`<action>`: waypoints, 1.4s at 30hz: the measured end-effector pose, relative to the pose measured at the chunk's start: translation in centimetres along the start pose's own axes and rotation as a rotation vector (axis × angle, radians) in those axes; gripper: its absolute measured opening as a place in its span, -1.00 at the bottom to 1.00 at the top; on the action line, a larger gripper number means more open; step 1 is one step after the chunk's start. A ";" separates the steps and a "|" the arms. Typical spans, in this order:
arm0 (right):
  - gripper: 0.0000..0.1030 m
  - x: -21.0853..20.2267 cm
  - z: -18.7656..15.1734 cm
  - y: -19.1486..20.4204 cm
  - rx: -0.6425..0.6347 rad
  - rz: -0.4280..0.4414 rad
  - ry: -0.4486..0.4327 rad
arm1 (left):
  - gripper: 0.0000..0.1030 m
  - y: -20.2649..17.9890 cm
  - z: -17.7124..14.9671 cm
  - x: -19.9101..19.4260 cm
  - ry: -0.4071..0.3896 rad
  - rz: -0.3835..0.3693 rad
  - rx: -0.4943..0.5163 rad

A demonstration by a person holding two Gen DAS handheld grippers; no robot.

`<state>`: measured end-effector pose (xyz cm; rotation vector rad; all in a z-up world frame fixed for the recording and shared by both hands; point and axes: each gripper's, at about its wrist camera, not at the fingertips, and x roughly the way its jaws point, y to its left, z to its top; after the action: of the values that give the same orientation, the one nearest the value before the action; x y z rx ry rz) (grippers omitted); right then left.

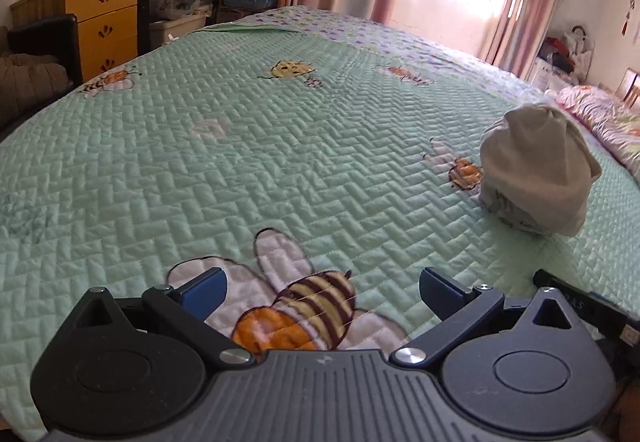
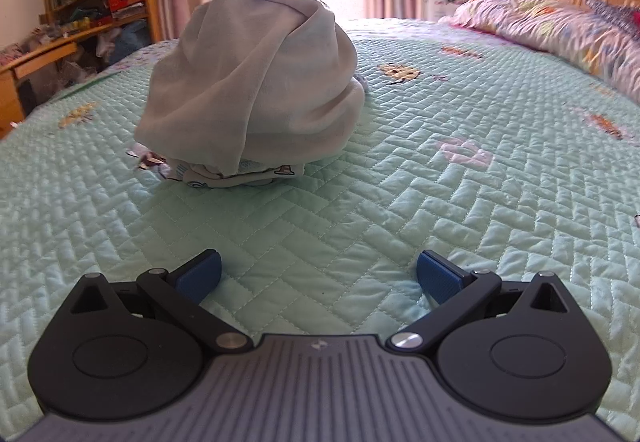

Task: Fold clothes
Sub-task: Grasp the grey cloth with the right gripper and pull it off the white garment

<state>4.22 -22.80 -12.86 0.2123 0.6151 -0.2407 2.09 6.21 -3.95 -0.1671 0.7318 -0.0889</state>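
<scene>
Nothing is folded yet: my left gripper [image 1: 322, 292] and right gripper [image 2: 318, 276] gape wide, empty, short of the bundled pale-grey cloth garment [image 2: 252, 81].

Left wrist view sits low over the mint-green quilted bedspread [image 1: 248, 161], facing the far edge and pink-curtained window; the crumpled grey cloth bundle [image 1: 536, 173] lies off to its right. Right wrist view, equally low, faces the same bundle [image 2: 256, 81] head-on and near. Both share bundle, bedspread [image 2: 400, 201], window.
</scene>
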 end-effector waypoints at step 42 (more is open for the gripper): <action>0.59 -24.8 -6.5 -9.4 0.247 0.623 -0.074 | 0.99 0.2 -4.3 -9.8 -0.029 -0.152 0.007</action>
<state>-21.63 -26.02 -4.52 0.6162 0.4195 0.2790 -8.07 7.27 -0.70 -0.2169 0.6895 -0.2330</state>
